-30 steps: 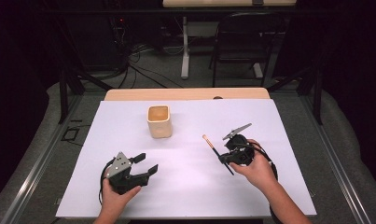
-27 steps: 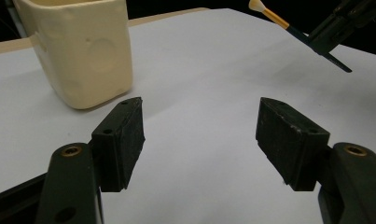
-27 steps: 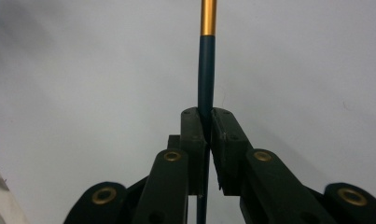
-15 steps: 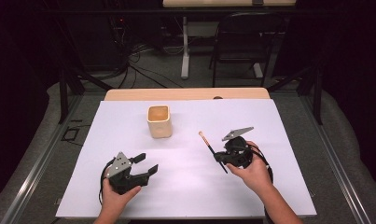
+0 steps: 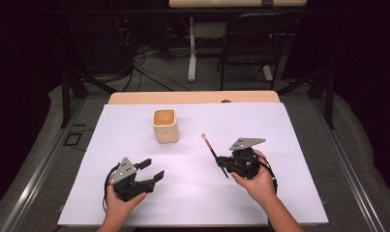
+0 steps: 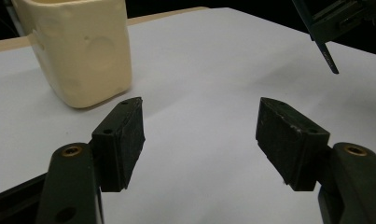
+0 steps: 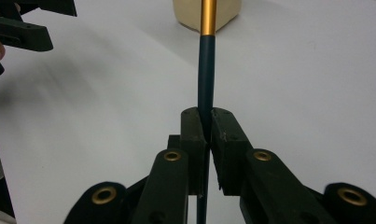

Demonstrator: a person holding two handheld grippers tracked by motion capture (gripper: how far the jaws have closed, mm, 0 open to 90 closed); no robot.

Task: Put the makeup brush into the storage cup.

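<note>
A paintbrush [image 5: 213,153] with a dark handle, a gold ferrule and a pale tip is held off the white sheet by my right gripper [image 5: 225,164], which is shut on its handle. In the right gripper view the handle [image 7: 206,74] runs up from between the pressed jaws toward the cream cup [image 7: 207,14]. The cream square cup [image 5: 164,125] stands upright on the sheet at the back centre, left of the brush. My left gripper [image 5: 152,170] rests near the front left, open, with nothing between its jaws. In the left gripper view its gripper [image 6: 199,128] faces bare sheet, the cup [image 6: 80,49] at the upper left.
A white sheet [image 5: 192,193] covers the wooden table [image 5: 192,98]. Beyond the table stand a dark chair [image 5: 253,48] and a desk leg, with cables on the floor. Metal rails [image 5: 37,169] run along both sides of the table.
My right gripper has carried the paintbrush a little to the left and toward the cup, and the brush has turned more upright along the table. The left gripper has stayed put.
</note>
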